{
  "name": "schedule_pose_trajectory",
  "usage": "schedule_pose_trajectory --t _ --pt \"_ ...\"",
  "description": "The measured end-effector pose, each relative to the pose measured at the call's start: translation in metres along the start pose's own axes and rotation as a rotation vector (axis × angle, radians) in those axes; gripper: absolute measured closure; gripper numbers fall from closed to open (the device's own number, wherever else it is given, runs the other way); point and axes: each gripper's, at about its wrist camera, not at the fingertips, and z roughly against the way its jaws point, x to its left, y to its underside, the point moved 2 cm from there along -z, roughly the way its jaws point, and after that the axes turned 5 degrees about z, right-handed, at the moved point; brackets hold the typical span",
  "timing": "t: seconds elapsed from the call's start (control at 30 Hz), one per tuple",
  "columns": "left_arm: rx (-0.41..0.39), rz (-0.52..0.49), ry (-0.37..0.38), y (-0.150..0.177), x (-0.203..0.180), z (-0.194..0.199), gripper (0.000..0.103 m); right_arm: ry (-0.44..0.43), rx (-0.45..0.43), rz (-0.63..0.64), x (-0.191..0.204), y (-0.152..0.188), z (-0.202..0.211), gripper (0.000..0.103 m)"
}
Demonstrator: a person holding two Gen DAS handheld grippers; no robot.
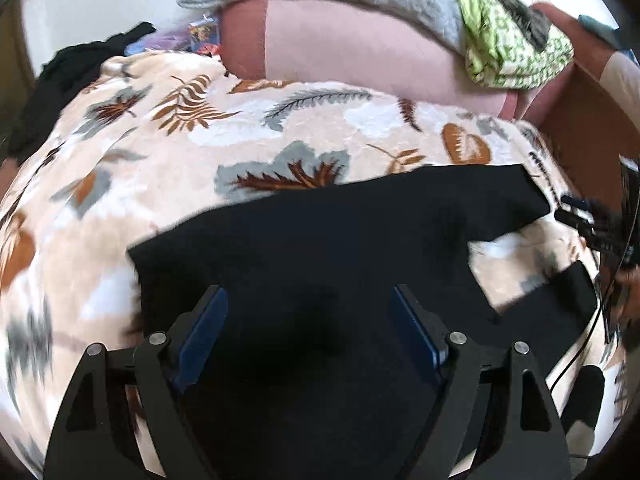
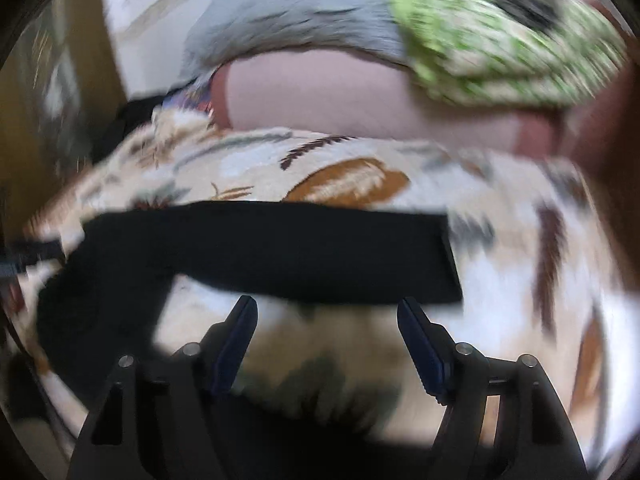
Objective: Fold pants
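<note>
1. Left wrist view: the left gripper (image 1: 310, 300) stands wide with nothing between its blue pads (image 1: 202, 334). The black pants (image 1: 340, 236) lie directly under and ahead of it, spread flat on the leaf-print blanket (image 1: 180, 136). One leg runs off to the gripper's right, the other lies nearer, with a wedge of blanket between them. The right gripper (image 1: 588, 224) shows blurred at the far right edge; its jaws cannot be read from here.

2. Right wrist view: the picture is smeared. The right gripper (image 2: 328, 308) is also wide and empty, over bare blanket (image 2: 500, 280). A leg of the pants (image 2: 280, 252) stretches crosswise just ahead of the fingertips, its hem end up and to the right.

3. Handling, as I judge it: the cloth looks thin, soft and light, so it will sag and drape between two holds and may drag on the fleecy blanket. Pinch through both layers at an edge, a hem corner or the waistband, one gripper at each end, and keep the fabric lightly taut while carrying it over.
</note>
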Motion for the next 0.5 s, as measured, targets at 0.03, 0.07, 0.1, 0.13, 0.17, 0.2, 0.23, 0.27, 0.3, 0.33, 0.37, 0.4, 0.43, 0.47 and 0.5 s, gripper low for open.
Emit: schedule_pose_trajectory --t 0.03,0.07,0.1,0.13,0.17,0.2,0.23,0.27,0.3,0.33,0.37,0.4,0.43,0.47,0.5 --pt "0.011 -0.011 -0.01 -0.01 0.004 -0.008 0.02 -0.001 0.014 0.048 0.001 -0.01 -0.012 0.029" --pt "0.013 -0.024 -0.015 -0.016 0.006 -0.013 0.02 -0.01 0.02 0.081 0.001 -0.017 -0.022 0.029" --pt "0.018 -0.043 -0.016 -0.022 0.008 -0.018 0.02 -0.015 0.023 0.111 0.0 -0.024 -0.032 0.029" --pt "0.029 -0.073 -0.018 -0.03 0.01 -0.025 0.02 -0.016 0.026 0.133 -0.001 -0.029 -0.04 0.027" --pt "0.036 -0.094 -0.024 -0.035 0.011 -0.03 0.02 -0.015 0.034 0.163 -0.003 -0.036 -0.05 0.026" --pt "0.046 -0.114 -0.029 -0.039 0.012 -0.035 0.02 -0.013 0.043 0.185 -0.005 -0.04 -0.057 0.025" --pt "0.061 -0.145 -0.028 -0.046 0.013 -0.044 0.02 -0.012 0.052 0.212 -0.007 -0.044 -0.065 0.025" --pt "0.074 -0.163 -0.022 -0.049 0.013 -0.049 0.02 -0.012 0.059 0.237 -0.009 -0.05 -0.073 0.024" --pt "0.09 -0.182 -0.015 -0.052 0.013 -0.055 0.02 -0.014 0.07 0.259 -0.011 -0.053 -0.082 0.023" --pt "0.115 -0.207 -0.008 -0.055 0.012 -0.063 0.02 -0.022 0.08 0.27 -0.011 -0.056 -0.089 0.023" --pt "0.134 -0.227 -0.001 -0.056 0.011 -0.069 0.02 -0.038 0.091 0.279 -0.012 -0.059 -0.095 0.023" --pt "0.153 -0.249 0.008 -0.057 0.01 -0.075 0.02 -0.074 0.114 0.289 -0.013 -0.061 -0.104 0.022" --pt "0.172 -0.271 0.013 -0.058 0.008 -0.082 0.02 -0.096 0.131 0.299 -0.013 -0.06 -0.111 0.022" --pt "0.197 -0.295 0.013 -0.059 0.007 -0.089 0.02 -0.114 0.158 0.32 -0.012 -0.06 -0.119 0.022" --pt "0.22 -0.313 0.006 -0.059 0.007 -0.097 0.02 -0.114 0.185 0.346 -0.01 -0.058 -0.128 0.022"
